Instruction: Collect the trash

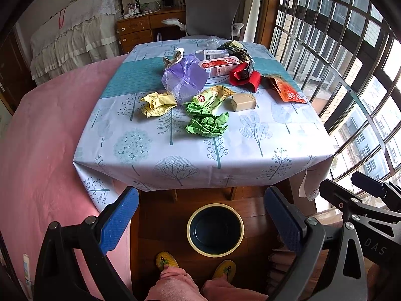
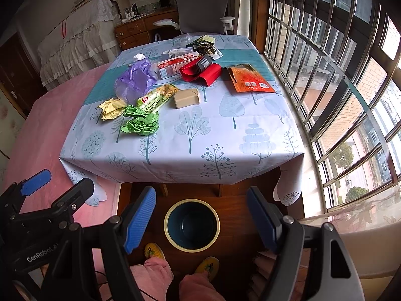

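Note:
Trash lies on the table (image 1: pixel 175 155): crumpled green paper (image 1: pixel 208 125) (image 2: pixel 141 123), crumpled yellow paper (image 1: pixel 158 104) (image 2: pixel 111 107), a purple plastic bag (image 1: pixel 184 77) (image 2: pixel 135 80), a green snack wrapper (image 1: pixel 213 96) (image 2: pixel 156 97), a tan box (image 1: pixel 243 101) (image 2: pixel 186 97), a red pouch (image 1: pixel 244 76) (image 2: pixel 201 71), an orange packet (image 1: pixel 288 90) (image 2: pixel 250 79) and a red-white carton (image 1: pixel 220 66) (image 2: pixel 175 65). A dark bin (image 1: pixel 215 229) (image 2: pixel 191 224) with a cream rim stands on the floor below the table's near edge. My left gripper (image 1: pixel 200 220) and right gripper (image 2: pixel 200 215) are open and empty, held above the bin, short of the table.
A pink bed (image 1: pixel 45 150) lies left of the table. A barred window (image 2: pixel 338 75) runs along the right. A grey chair (image 1: pixel 213 10) and a wooden desk (image 1: pixel 140 27) stand behind the table. The person's legs and yellow slippers (image 1: pixel 168 260) are by the bin.

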Tool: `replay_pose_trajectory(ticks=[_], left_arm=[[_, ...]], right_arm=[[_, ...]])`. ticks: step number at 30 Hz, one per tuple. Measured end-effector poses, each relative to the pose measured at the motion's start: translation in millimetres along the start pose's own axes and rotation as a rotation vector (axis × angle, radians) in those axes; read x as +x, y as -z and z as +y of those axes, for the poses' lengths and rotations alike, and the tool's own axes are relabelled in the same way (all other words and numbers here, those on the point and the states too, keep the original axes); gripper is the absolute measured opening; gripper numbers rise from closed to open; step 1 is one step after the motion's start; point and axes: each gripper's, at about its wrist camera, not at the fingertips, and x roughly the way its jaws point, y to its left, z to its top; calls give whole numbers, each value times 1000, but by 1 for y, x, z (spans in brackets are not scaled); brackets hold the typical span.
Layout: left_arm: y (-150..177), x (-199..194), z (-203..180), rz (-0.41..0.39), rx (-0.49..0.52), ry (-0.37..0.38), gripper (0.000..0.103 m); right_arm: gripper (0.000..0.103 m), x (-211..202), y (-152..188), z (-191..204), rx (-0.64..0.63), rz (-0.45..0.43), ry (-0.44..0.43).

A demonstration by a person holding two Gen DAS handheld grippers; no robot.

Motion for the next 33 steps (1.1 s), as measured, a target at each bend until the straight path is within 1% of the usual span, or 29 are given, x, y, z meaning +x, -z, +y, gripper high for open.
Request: replay_pose_trajectory(ticks=[12,33], left_arm=[[0,0,0,10,2,-16,99],[6,3,0,38,-4,-17,99]], right_arm=[[76,3,2,0,-3,9,-8],[76,12,8,-2,5,38,-28]])
